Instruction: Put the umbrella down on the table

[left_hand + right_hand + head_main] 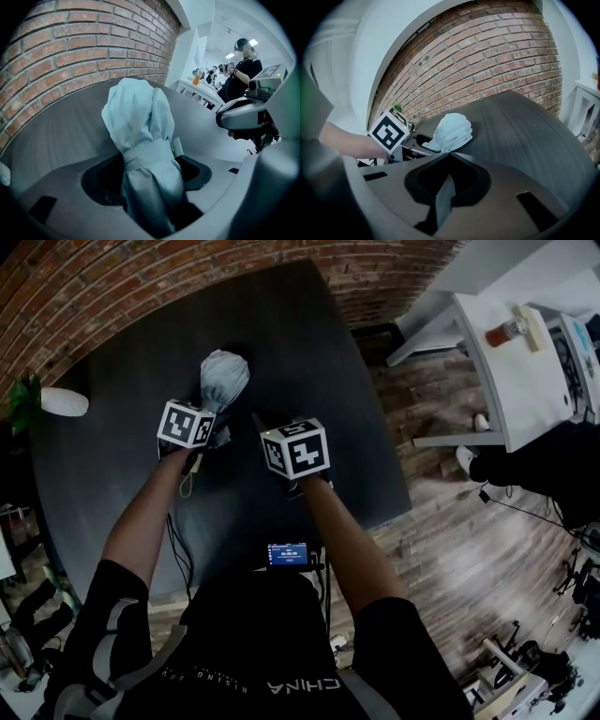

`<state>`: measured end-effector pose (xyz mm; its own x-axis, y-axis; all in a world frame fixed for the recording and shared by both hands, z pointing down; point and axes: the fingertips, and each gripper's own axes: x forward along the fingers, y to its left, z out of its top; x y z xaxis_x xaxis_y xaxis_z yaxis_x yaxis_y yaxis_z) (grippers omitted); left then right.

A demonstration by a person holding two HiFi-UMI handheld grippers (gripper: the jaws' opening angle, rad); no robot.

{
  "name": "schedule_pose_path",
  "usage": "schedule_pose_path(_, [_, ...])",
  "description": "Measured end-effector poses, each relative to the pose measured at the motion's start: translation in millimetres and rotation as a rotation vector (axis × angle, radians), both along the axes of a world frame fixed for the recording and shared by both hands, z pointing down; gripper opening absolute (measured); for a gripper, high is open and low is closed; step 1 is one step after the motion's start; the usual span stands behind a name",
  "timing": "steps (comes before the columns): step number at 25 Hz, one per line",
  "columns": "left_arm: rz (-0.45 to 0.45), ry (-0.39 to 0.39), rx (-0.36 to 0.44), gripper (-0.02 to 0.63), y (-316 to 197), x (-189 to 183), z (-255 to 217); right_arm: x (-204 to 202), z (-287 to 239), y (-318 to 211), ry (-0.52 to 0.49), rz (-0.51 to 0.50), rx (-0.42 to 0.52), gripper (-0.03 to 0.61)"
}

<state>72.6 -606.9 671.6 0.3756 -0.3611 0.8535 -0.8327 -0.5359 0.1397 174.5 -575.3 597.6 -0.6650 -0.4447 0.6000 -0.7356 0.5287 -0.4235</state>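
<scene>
A folded pale grey-blue umbrella (223, 379) lies pointing away from me over the dark round table (309, 334). My left gripper (212, 431) is shut on its narrow strapped part. In the left gripper view the umbrella (140, 122) runs up between the jaws of the left gripper (150, 187), and its bunched end is low over the table (61, 136); I cannot tell if it touches. My right gripper (264, 426) hovers just to the right, apart from the umbrella. The right gripper (447, 187) has its jaws shut on nothing, and beyond them are the umbrella (452, 132) and the left gripper (407, 143).
A brick wall (141, 277) curves behind the table. A white pot with a green plant (61, 401) stands at the table's left edge. White furniture (525, 371) with an orange bottle (506, 332) is at the right, across the wooden floor (441, 521). A person (241, 65) stands in the distance.
</scene>
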Motion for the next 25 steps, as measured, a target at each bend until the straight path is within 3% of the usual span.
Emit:
schedule_pose_path(16, [-0.013,0.034,0.012,0.364,1.3,-1.3,-7.5,5.4,-0.6,11.3,-0.019,-0.011,-0.006,0.008])
schedule_pose_path(25, [-0.054,0.042,0.076,0.364,8.0,-7.5,-33.1,17.2,-7.4,16.2,-0.034,-0.017,0.002,0.009])
